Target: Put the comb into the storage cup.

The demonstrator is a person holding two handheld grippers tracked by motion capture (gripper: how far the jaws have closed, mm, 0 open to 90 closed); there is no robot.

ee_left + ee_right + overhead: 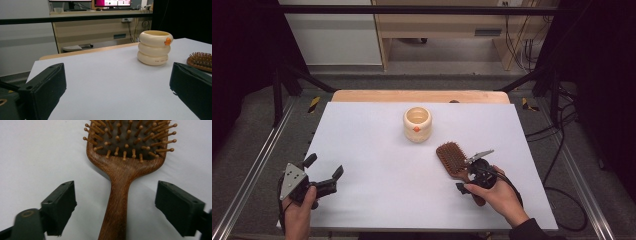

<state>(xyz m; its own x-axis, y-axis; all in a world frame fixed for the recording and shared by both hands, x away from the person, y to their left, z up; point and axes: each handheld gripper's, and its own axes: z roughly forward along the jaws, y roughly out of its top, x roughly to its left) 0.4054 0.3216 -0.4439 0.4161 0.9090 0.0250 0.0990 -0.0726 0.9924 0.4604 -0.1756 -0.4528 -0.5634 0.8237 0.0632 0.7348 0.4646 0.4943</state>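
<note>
The brown wooden paddle hairbrush (453, 159) lies bristles-up on the white bench (377, 165) at about four o'clock from centre, its handle pointing back toward the person, which suits a grasp from that side; the right claw (117, 202) straddles that handle with jaws spread wide and both pads clear of the wood, so nothing is gripped yet; the left claw (323, 169) rests open and empty near eight o'clock, apparently waiting; the cream ribbed ceramic cup with an orange duck bill (417, 123) stands upright near twelve o'clock, well apart from both.
</note>
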